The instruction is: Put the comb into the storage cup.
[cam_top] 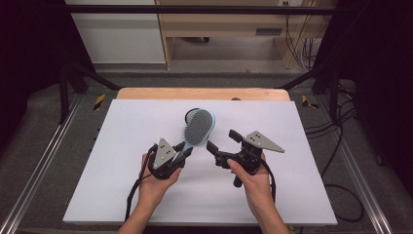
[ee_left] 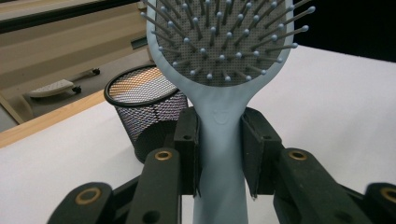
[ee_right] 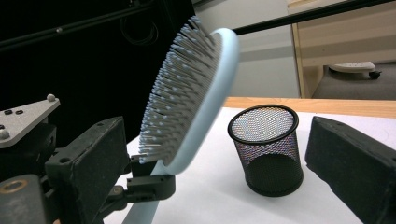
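Note:
A light blue hairbrush with grey bristles is held by its handle above the white table. My left gripper is shut on that handle, and in the left gripper view both black pads press the handle below the bristled head. A black mesh cup stands upright on the table just behind the brush; its rim peeks out past the brush head. My right gripper stands open beside the brush, with nothing between its jaws. In the right gripper view the brush and the cup lie ahead between the wide-apart jaws.
The white table board has a wooden strip along its far edge. Beyond stand a pale cabinet and wooden furniture. Cables lie on the floor at the right.

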`<state>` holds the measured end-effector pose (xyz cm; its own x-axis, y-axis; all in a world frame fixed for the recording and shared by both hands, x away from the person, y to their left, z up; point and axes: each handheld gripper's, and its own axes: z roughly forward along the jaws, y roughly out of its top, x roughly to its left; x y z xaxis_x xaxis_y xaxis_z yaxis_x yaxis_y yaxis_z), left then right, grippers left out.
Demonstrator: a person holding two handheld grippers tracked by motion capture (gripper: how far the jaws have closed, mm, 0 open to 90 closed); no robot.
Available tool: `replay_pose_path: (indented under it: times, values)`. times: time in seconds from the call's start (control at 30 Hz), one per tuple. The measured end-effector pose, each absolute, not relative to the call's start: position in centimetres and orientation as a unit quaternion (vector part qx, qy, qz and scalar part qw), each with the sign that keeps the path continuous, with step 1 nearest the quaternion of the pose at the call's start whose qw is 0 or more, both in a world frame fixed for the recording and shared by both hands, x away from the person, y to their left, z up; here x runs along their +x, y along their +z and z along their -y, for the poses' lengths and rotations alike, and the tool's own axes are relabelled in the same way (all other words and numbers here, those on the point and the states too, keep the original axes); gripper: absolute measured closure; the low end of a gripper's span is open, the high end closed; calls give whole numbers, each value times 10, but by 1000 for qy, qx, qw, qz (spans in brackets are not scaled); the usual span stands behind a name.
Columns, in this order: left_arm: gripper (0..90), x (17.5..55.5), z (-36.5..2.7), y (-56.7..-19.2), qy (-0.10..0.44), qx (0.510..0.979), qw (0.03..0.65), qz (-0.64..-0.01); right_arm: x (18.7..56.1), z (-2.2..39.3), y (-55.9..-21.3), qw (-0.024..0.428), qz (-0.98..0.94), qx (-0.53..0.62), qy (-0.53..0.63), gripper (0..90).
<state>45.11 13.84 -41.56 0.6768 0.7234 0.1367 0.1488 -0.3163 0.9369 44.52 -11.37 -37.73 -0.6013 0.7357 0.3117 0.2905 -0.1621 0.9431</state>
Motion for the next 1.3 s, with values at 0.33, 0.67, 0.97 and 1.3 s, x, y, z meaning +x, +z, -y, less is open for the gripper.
replay_pose_path:
  times: [0.33, 0.67, 0.97, 1.3]
  values:
    - [695, 444, -124, -419, 272, 767, 515, -269, 445, 109, -380, 145, -609, 416, 660, 60]
    - [696, 439, -114, -421, 264, 773, 517, -257, 446, 111, -382, 130, -596, 427, 668, 100]
    - [696, 435, -109, -421, 263, 774, 519, -250, 447, 112, -384, 120, -589, 436, 670, 161]
    - [695, 433, -106, -421, 261, 775, 520, -246, 447, 113, -386, 110, -583, 442, 672, 213]
